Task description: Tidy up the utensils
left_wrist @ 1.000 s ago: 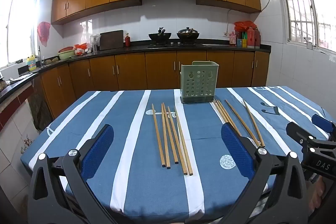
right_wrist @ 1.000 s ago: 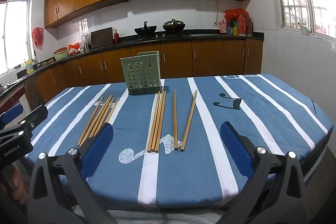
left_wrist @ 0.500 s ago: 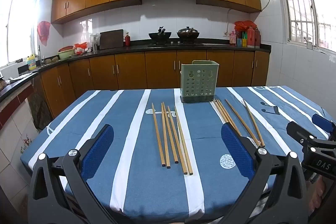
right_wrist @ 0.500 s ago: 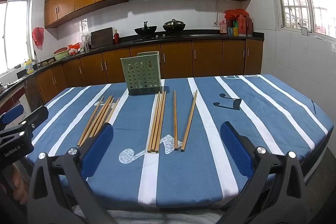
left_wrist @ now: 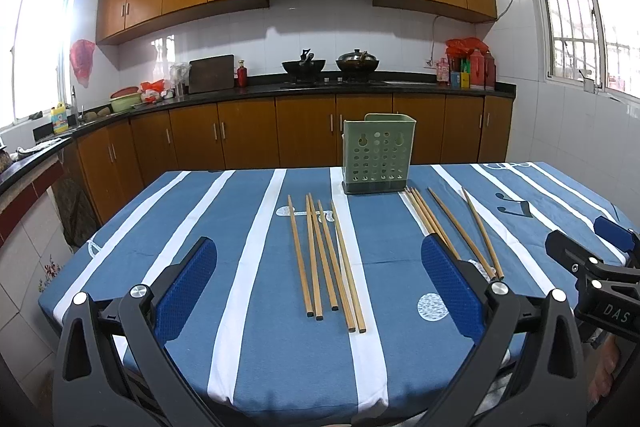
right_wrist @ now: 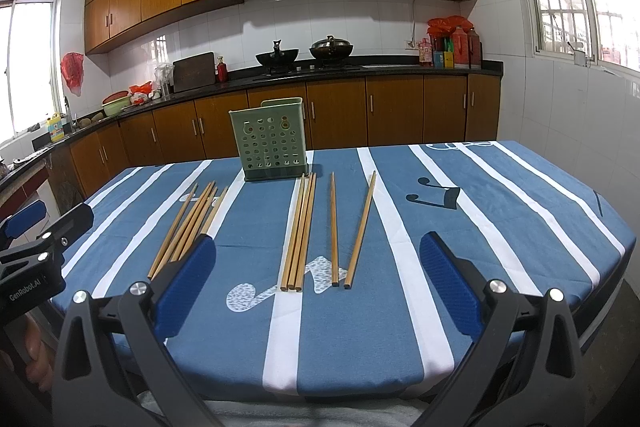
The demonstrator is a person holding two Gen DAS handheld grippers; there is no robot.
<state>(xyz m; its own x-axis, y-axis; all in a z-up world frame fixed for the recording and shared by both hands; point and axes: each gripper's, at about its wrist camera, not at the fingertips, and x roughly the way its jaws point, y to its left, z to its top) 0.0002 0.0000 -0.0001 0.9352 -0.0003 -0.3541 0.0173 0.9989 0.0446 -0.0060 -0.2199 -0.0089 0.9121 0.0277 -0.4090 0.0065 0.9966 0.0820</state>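
Two groups of wooden chopsticks lie lengthwise on the blue striped tablecloth. The left group (left_wrist: pixel 324 259) lies ahead of my left gripper (left_wrist: pixel 320 267); it also shows in the right wrist view (right_wrist: pixel 188 227). The right group (right_wrist: pixel 316 231) lies ahead of my right gripper (right_wrist: pixel 320 263); it also shows in the left wrist view (left_wrist: pixel 452 227). A green perforated utensil holder (left_wrist: pixel 378 155) stands upright behind them, seen too in the right wrist view (right_wrist: pixel 272 147). Both grippers are open, empty, and hover near the table's front edge.
The table (left_wrist: pixel 200 211) has a blue cloth with white stripes and note prints. Behind it run kitchen counters (left_wrist: pixel 280 91) with woks, bottles and a cutting board. Each gripper shows at the other view's edge (left_wrist: pixel 600 275) (right_wrist: pixel 32 251).
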